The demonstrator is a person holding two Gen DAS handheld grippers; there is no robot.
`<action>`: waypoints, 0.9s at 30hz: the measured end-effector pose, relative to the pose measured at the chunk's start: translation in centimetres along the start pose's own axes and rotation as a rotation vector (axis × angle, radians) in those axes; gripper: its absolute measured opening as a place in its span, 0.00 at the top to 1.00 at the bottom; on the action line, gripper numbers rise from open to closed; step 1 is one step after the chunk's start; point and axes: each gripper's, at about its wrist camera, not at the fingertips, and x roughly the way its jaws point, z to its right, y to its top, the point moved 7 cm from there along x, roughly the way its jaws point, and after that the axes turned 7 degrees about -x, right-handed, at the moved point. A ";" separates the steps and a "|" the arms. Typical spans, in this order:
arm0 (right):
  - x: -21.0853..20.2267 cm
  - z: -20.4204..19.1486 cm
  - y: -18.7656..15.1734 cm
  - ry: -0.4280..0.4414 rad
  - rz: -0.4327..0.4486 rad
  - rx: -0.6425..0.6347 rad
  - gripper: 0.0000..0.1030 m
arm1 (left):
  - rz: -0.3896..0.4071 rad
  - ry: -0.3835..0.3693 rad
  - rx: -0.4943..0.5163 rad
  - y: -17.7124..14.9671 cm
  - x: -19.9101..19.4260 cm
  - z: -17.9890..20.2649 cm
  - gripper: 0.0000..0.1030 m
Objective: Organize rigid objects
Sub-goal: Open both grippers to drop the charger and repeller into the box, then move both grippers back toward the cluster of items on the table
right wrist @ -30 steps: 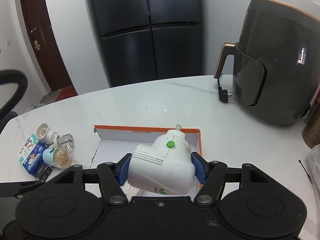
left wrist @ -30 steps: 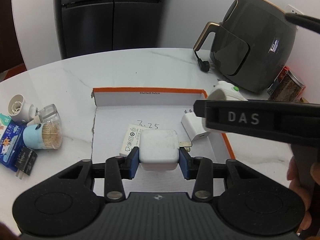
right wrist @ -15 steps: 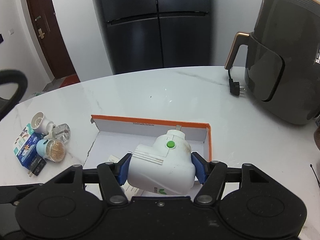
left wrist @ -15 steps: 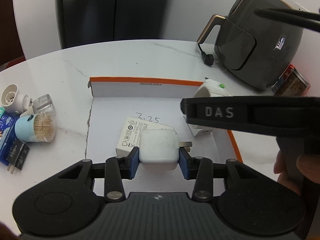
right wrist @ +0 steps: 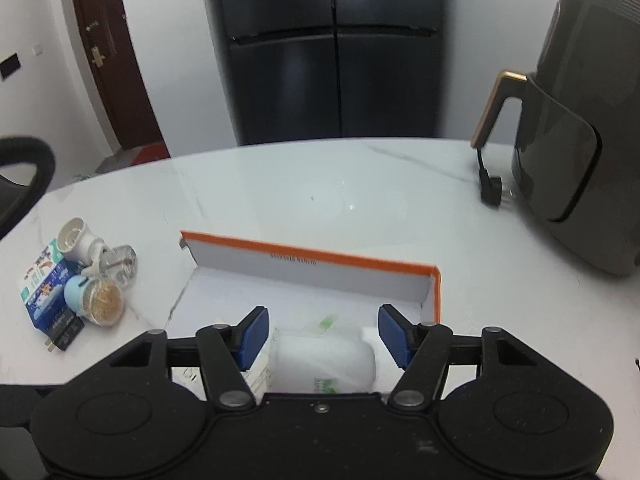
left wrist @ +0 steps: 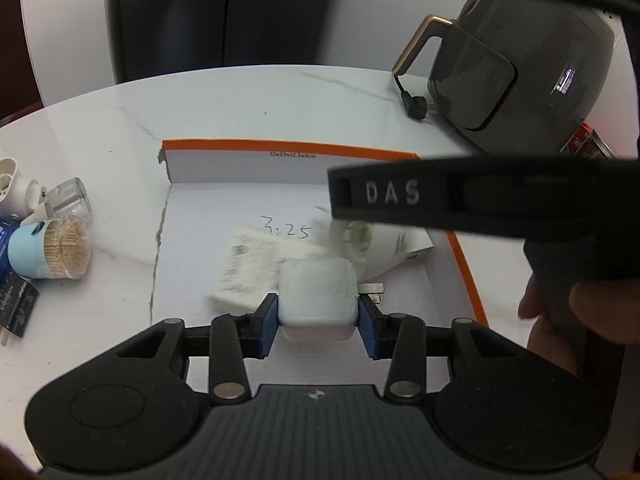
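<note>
My left gripper (left wrist: 317, 320) is shut on a white square charger (left wrist: 316, 292), held low over the floor of the orange-rimmed white box (left wrist: 288, 146). Two metal prongs stick out on the charger's right. My right gripper (right wrist: 325, 330) stands open over the same box (right wrist: 312, 250). A white plug-in device with a green mark (right wrist: 324, 360) lies blurred below its blue pads, touching neither. In the left wrist view that device (left wrist: 360, 240) shows as a blur under the right gripper's black body. A flat white adapter (left wrist: 248, 272) also lies in the box.
A dark air fryer (left wrist: 520, 80) with its black plug (left wrist: 416, 104) stands at the back right. Left of the box sit a toothpick jar (left wrist: 52, 252), a clear jar (left wrist: 66, 200), a black adapter (left wrist: 16, 312) and a blue packet (right wrist: 44, 284). A hand (left wrist: 580, 308) grips the right tool.
The white device with the green button has left the right gripper's pads and dropped into the box. The left gripper with the charger has sunk slightly.
</note>
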 end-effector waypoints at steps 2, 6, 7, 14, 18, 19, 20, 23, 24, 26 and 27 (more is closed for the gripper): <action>-0.3 0.3 0.1 -0.006 0.013 -0.002 0.26 | -0.002 -0.005 0.004 0.0 0.2 0.2 0.59; -1.6 2.0 -0.1 -0.042 0.035 0.051 0.26 | -0.005 -0.024 0.012 -0.1 0.4 1.0 0.61; -2.0 2.5 -0.2 -0.049 0.039 0.067 0.26 | -0.005 -0.033 0.016 -0.1 0.4 1.2 0.63; -5.0 4.8 -0.9 -0.092 0.065 0.147 0.26 | 0.008 -0.092 0.040 -0.2 0.0 3.0 0.62; -6.3 4.7 -1.3 -0.103 0.075 0.145 0.26 | 0.019 -0.088 0.036 -0.6 -0.6 2.9 0.48; -6.6 4.4 -1.4 -0.101 0.077 0.144 0.26 | 0.024 -0.082 0.035 -0.5 -0.7 2.7 0.45; -6.8 4.1 -1.6 -0.099 0.079 0.140 0.26 | 0.030 -0.075 0.033 -0.5 -1.0 2.5 0.40; -7.3 3.1 -2.1 -0.100 0.077 0.126 0.26 | 0.051 -0.044 0.010 -0.2 -1.9 1.4 0.33; -7.4 2.7 -2.2 -0.095 0.074 0.127 0.26 | 0.056 -0.034 -0.001 -0.1 -2.3 0.9 0.29; -7.5 1.8 -2.6 -0.089 0.071 0.125 0.25 | 0.069 -0.004 -0.011 -0.1 -3.0 0.0 0.23; -7.7 1.6 -2.7 -0.090 0.070 0.122 0.25 | 0.076 0.013 -0.012 0.0 -3.3 -0.5 0.21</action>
